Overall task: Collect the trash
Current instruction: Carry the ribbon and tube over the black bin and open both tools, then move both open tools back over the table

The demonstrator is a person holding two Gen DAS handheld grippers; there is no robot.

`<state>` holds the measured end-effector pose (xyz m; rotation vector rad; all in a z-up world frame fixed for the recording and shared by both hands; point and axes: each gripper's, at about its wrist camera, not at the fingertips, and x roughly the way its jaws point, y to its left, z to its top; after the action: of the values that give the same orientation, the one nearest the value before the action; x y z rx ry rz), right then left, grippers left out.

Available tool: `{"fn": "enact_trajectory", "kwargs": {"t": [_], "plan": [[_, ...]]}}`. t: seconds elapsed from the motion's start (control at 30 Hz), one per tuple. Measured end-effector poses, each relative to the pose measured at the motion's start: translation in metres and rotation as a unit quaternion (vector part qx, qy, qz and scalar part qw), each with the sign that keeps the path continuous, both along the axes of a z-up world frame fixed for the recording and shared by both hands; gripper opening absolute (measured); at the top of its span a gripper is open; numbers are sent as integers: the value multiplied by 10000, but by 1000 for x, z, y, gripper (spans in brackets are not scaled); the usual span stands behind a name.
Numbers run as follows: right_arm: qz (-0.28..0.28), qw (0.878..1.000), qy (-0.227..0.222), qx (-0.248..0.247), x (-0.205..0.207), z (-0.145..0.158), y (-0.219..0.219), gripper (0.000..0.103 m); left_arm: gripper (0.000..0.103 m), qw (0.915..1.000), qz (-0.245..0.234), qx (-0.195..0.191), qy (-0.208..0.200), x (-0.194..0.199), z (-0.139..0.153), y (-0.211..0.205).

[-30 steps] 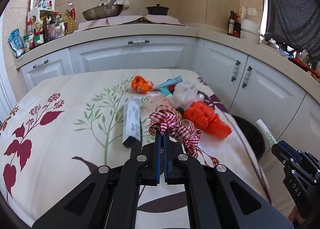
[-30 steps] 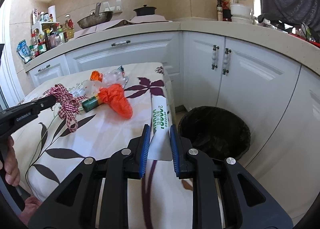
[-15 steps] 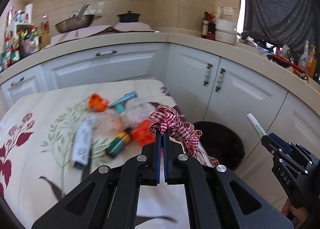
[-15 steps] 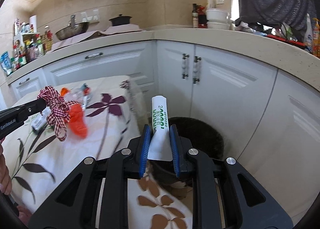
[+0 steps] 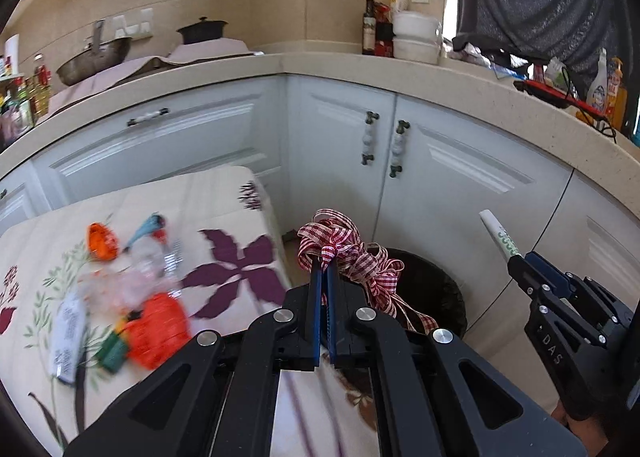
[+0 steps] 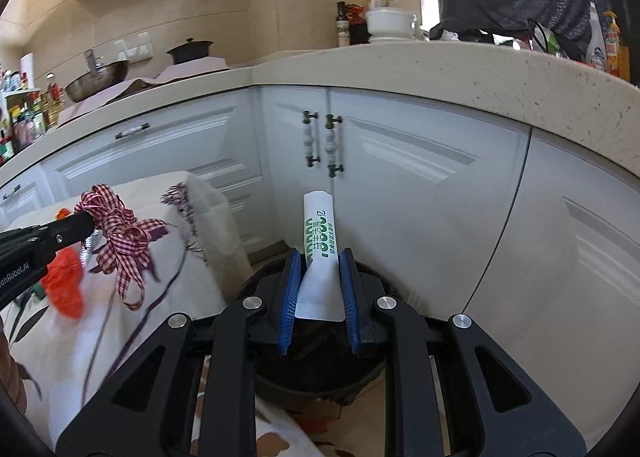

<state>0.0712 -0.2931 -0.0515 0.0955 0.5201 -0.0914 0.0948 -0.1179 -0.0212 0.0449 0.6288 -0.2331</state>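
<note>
The left gripper (image 5: 325, 269) is clamped on a checked ribbon (image 5: 352, 257); the right gripper (image 6: 319, 265) is clamped on a white tube (image 6: 319, 233) above the black bin (image 6: 316, 373).

White cabinets (image 6: 400, 161), beige countertop (image 6: 440, 69), wok (image 5: 94, 63), black pot (image 5: 202, 30), floral tablecloth (image 5: 236, 269).

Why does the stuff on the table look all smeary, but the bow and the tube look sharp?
In the left wrist view, the orange bag and other trash on the tablecloth are motion-blurred, while the checked ribbon bow in the left gripper is crisp. In the right wrist view, the white tube in the right gripper is sharp; the tablecloth edge smears. Both fisheyes bend the countertop.
</note>
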Motion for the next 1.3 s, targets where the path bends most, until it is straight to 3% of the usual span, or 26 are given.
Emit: {"fn": "enact_trajectory", "kwargs": {"t": [0.43,0.53,0.7,0.9,1.3], "plan": [[-127,9996,187,145,49,-29,-30,20,3,9996,61,157,232,46,-18,-48],[-154,9994,266,135,61,-38,-31,23,13,9993,87,217,280,56,-23,-55],[-192,9990,347,207,67,-43,-32,25,38,9994,146,193,259,60,-23,-55],[-180,9993,268,211,60,-34,-27,26,42,9996,140,129,208,53,-14,-46],[233,9993,20,299,38,3,21,42,53,9994,341,-30,62,21,12,11]]}}
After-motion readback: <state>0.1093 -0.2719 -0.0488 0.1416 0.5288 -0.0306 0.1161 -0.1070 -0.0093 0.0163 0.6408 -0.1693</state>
